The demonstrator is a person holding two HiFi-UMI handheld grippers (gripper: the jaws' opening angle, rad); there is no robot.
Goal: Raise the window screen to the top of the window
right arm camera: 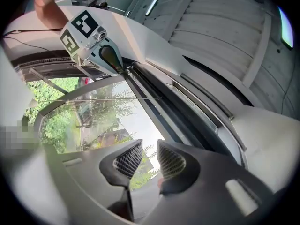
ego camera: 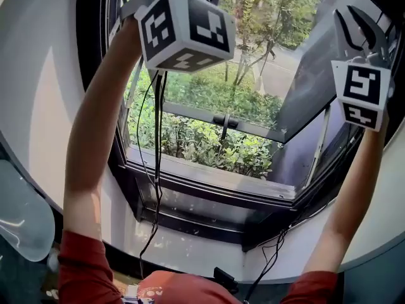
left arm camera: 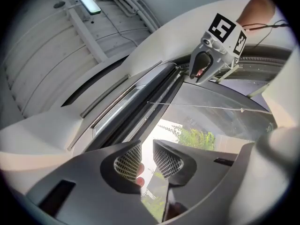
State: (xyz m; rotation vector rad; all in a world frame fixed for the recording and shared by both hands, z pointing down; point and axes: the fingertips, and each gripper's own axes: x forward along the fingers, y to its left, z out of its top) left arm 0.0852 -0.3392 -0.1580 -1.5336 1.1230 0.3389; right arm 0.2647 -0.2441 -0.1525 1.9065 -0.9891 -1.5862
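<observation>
Both arms reach up to the top of the window. In the left gripper view my left gripper (left arm camera: 147, 161) points up at the dark top rail (left arm camera: 140, 102) of the window frame. Its mesh pads stand a little apart, with only sky and trees in the gap. My right gripper (right arm camera: 143, 159) is also open and holds nothing. Each shows in the other's view, tips close to the rail: the right gripper (left arm camera: 199, 78) and the left gripper (right arm camera: 122, 71). In the head view the left marker cube (ego camera: 183, 27) hides that gripper's jaws. No mesh shows over the window opening (ego camera: 209, 144).
A tinted sash (ego camera: 310, 75) swings outward at the right, with a handle (ego camera: 224, 122) on its lower bar. A thin cord (left arm camera: 206, 107) runs across the glass. Black cables (ego camera: 155, 170) hang from the left gripper past the sill (ego camera: 209, 176). White walls flank the frame.
</observation>
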